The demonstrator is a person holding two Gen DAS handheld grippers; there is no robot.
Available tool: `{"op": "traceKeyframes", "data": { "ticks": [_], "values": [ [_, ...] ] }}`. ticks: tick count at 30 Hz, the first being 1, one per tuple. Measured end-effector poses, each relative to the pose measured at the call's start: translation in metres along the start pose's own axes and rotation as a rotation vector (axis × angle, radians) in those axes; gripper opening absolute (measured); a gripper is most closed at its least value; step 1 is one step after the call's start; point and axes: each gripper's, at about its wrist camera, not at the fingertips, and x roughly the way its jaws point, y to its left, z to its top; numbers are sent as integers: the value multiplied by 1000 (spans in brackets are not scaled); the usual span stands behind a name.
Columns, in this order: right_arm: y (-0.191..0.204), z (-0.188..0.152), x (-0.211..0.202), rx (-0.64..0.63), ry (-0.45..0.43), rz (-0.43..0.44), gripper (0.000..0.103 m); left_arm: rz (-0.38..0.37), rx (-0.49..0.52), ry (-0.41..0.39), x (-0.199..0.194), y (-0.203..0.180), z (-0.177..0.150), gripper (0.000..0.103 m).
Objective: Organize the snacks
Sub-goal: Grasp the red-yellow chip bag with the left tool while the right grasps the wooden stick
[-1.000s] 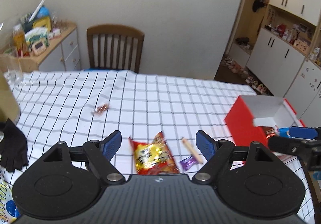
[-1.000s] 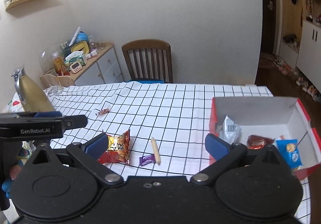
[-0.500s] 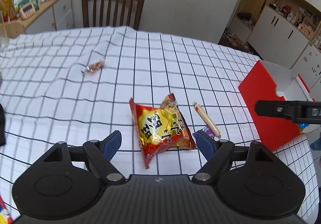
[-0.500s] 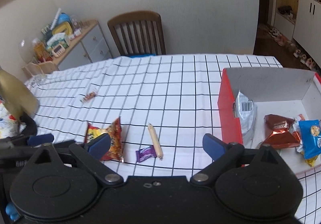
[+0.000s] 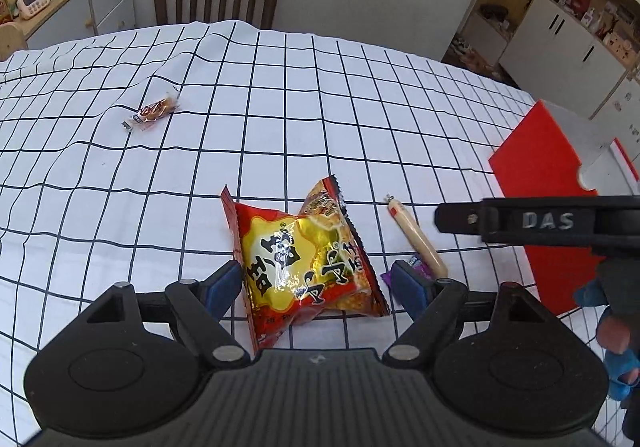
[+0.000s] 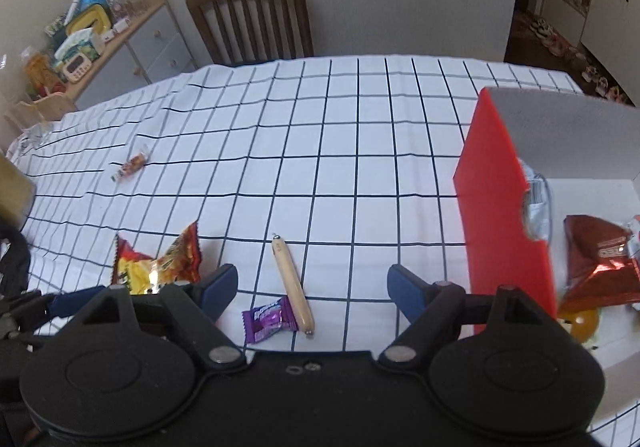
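While right gripper (image 6: 311,289) closes, both sit lower.

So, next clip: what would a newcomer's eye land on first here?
Probably the red and yellow snack bag lying between the open left gripper fingers on the checked tablecloth. Then the red box at the right, already holding snacks, and the sausage stick with the purple candy before the closing right gripper.

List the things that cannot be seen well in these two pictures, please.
- Purple candy: left wrist view, mostly behind the left gripper's finger.
- Red box contents: left wrist view, hidden by its wall.
- Silver packet: right wrist view, partly behind the box wall.
- Yellow snack: right wrist view, blurred, partly covered.
- Small wrapped candy: print too small.
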Motion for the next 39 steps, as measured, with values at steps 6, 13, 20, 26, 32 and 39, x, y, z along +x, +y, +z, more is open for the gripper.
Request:
{"op": "traceKeyframes", "data": {
  "ticks": [6,13,20,26,32,39],
  "values": [
    [8,3,24,-14,46,4,70,1,-19,17,10,4,3,81],
    [18,1,43,-46,75,7,51,1,-24,36,18,12,-2,81],
    [27,-3,53,-104,85,-5,38,-27,-29,24,15,13,-3,75],
    [31,-5,56,-132,81,-34,22,-34,-30,23,14,14,-3,70],
    [35,-7,55,-159,71,-53,10,-41,-32,25,11,14,-3,63],
    [35,-10,39,-164,15,-78,9,-57,-66,14,3,19,-5,60]
  ]
}}
